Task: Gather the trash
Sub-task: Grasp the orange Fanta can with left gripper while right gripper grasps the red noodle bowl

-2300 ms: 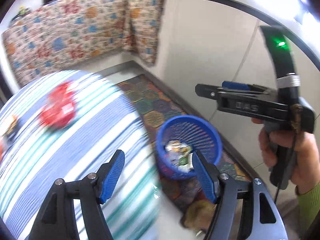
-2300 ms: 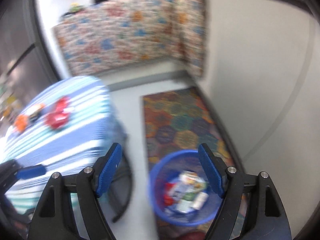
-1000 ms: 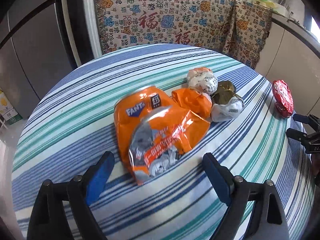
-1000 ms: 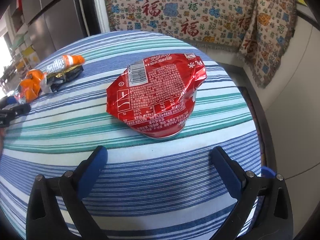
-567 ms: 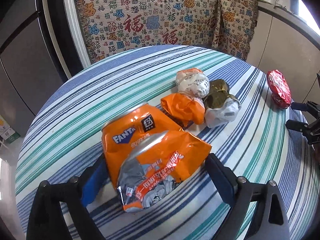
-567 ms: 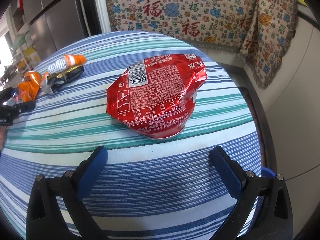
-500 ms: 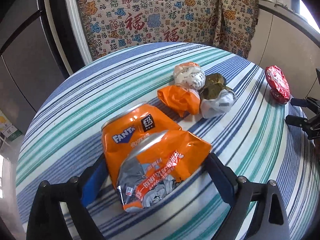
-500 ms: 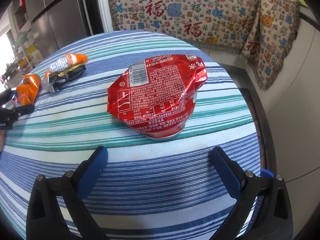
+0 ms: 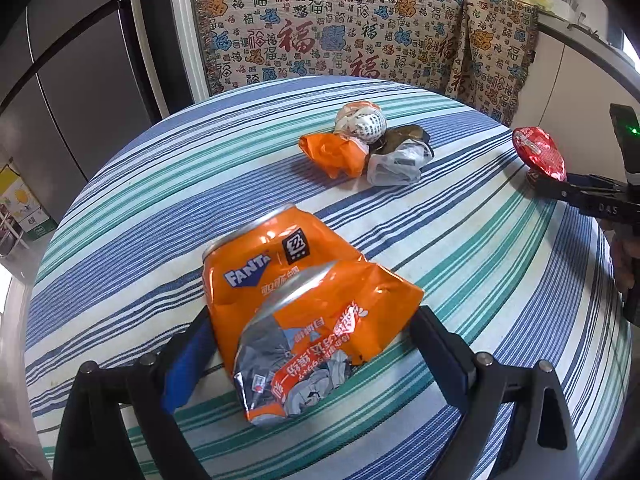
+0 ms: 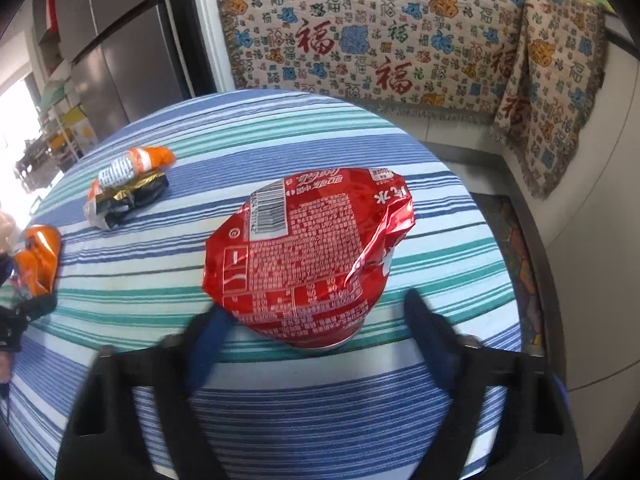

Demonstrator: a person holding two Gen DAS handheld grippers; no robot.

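A crushed orange Fanta can [image 9: 304, 304] lies on the striped round table [image 9: 500, 264]. My left gripper [image 9: 308, 344] is open with the can between its fingers, the pads close to its sides. A crushed red Coca-Cola can [image 10: 312, 256] lies near the table's right edge. My right gripper [image 10: 316, 340] is open and its fingers reach the can's near end. The red can [image 9: 540, 154] and the right gripper also show in the left wrist view.
A cluster of crumpled wrappers [image 9: 368, 148] in orange, white and dark foil lies mid-table, also seen in the right wrist view [image 10: 128, 188]. A patterned cloth [image 9: 360, 32] hangs behind. A fridge [image 10: 116, 52] stands at the left. A patterned rug [image 10: 520, 264] lies beside the table.
Both grippers have moved forward: the left one now straddles the Fanta can, the right one has closed in on the red can. Both stay open.
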